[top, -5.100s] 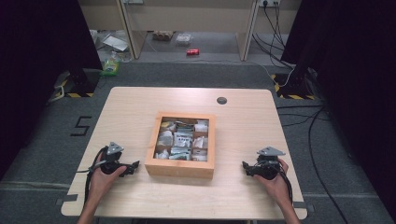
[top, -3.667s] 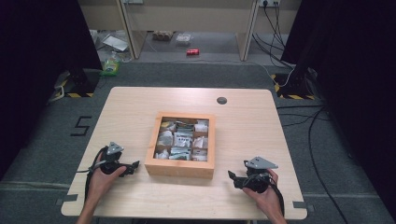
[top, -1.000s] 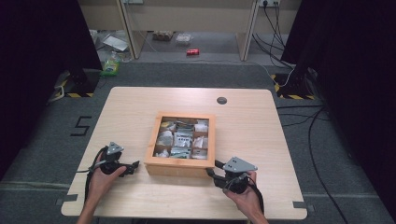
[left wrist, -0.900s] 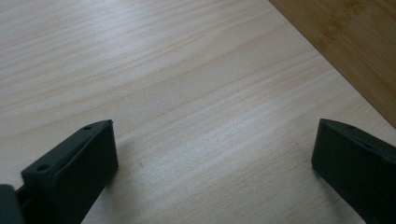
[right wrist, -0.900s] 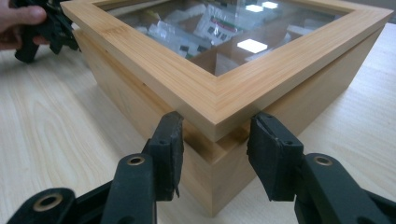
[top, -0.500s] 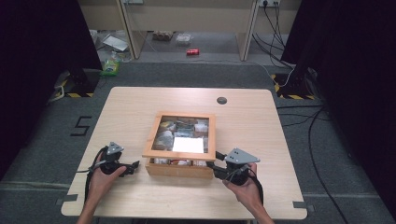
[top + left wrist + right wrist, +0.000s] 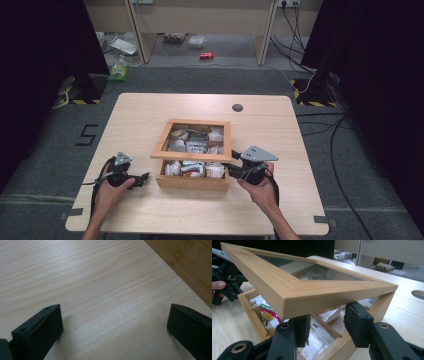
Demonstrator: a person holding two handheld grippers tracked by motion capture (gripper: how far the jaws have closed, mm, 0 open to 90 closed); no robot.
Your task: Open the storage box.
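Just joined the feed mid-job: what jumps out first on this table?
The wooden box at mid-table with its glass-paned lid tilted up at the near edge, packets showing in the compartments underneath. The right tool is at the lid's near right corner, its jaws just under the raised frame. The left tool rests open on the bare table, left of the box.

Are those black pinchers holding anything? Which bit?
The right gripper props up the box's glass lid by its near front edge, jaws under it; whether they actually pinch it cannot be told. The left gripper is open over bare table, holding nothing.
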